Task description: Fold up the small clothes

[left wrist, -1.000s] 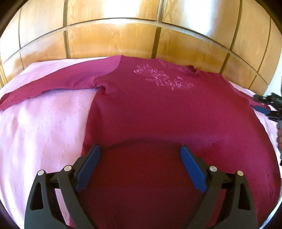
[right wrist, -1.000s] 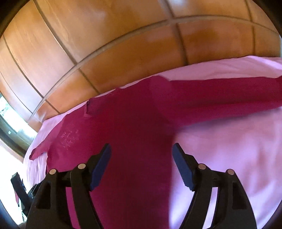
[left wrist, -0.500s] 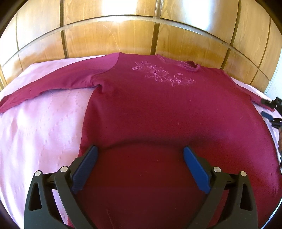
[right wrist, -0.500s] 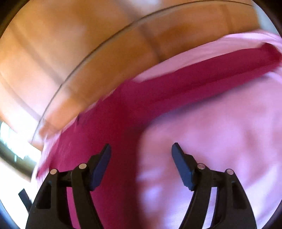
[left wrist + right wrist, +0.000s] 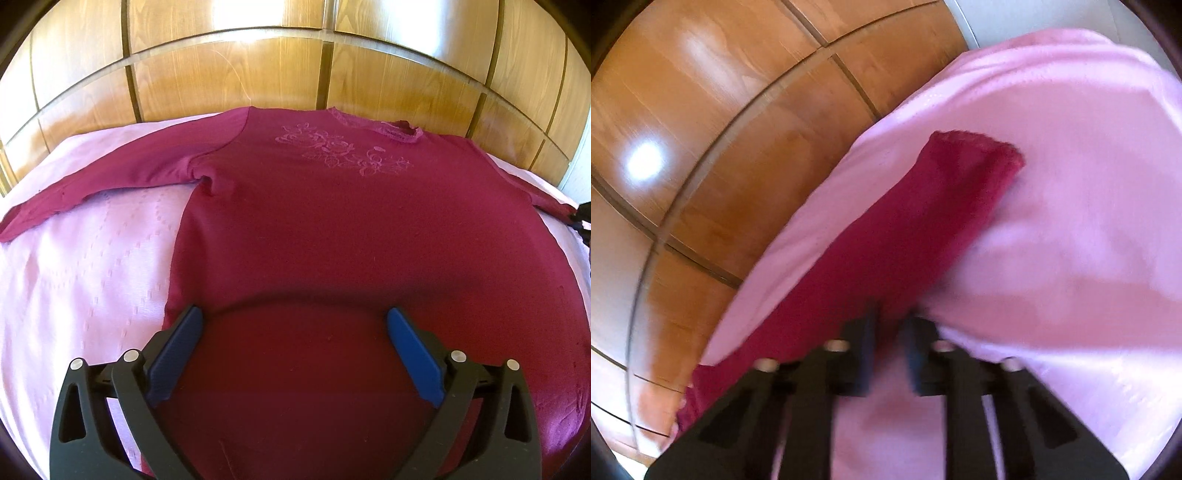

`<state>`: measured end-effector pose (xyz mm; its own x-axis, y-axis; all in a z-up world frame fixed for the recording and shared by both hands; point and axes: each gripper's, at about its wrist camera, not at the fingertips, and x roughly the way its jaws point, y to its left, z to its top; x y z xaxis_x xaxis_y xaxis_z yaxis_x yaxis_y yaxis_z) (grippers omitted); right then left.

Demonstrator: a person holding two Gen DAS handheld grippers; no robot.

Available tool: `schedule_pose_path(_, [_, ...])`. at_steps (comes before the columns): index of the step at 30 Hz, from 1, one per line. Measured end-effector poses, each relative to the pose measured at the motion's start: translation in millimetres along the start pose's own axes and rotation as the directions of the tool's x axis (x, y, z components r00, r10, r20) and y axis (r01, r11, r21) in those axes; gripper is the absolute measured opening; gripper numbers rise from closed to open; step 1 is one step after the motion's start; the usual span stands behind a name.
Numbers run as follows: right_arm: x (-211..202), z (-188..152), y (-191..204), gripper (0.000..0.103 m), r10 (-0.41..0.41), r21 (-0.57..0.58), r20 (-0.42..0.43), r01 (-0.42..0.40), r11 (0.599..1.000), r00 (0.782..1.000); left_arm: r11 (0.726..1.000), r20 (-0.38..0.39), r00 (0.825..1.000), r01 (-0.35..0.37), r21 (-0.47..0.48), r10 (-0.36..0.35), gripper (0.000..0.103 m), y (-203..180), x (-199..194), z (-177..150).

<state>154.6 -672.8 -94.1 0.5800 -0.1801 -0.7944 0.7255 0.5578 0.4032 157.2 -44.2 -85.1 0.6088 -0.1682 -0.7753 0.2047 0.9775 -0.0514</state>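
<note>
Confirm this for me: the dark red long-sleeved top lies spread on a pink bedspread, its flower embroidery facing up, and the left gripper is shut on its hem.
Not quite. In the left wrist view the left gripper stands wide open above the dark red long-sleeved top, clamping nothing. The rest holds: the top lies spread on the pink bedspread with its flower embroidery up.

The near hem of the sweater [image 5: 332,236] is cut off by the lower edge of the left wrist view, behind the left claw [image 5: 293,321]. Its right sleeve end is lost at the right edge, where only a dark sliver of the right claw [image 5: 583,221] is seen. The right wrist view is smeared by motion; whether the sleeve [image 5: 923,229] is pinched cannot be told.
</note>
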Motion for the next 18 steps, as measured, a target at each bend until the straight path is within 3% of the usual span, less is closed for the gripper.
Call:
schedule_pose_path(3, [-19, -1, -18, 0.006, -0.039, -0.045, 0.054, 0.041, 0.998, 0.998, 1.000, -0.002, 1.000, -0.002, 0.001, 0.002, 0.099, 0, 0, 1])
schedule_pose_path(10, [-9, -16, -29, 0.007, -0.098, -0.045, 0.042, 0.099, 0.994, 0.994, 1.000, -0.003, 1.000, -0.001, 0.000, 0.001, 0.099, 1, 1, 1])
schedule_pose_path(13, [-10, -16, -15, 0.019, -0.126, -0.095, 0.038, 0.129, 0.987, 0.991, 1.000, 0.000, 1.000, 0.005, -0.004, -0.005, 0.099, 3, 1, 1])
schedule_pose_path(15, [-15, -22, -7, 0.046, -0.110, -0.120, 0.029, 0.112, 0.986, 0.994, 1.000, 0.003, 1.000, 0.006, -0.004, -0.006, 0.099, 3, 1, 0])
schedule_pose_path(18, [-28, -50, 19, 0.057, -0.021, -0.212, -0.037, 0.013, 0.977, 0.999, 1.000, 0.005, 1.000, 0.011, -0.006, -0.011, 0.099, 4, 1, 0])
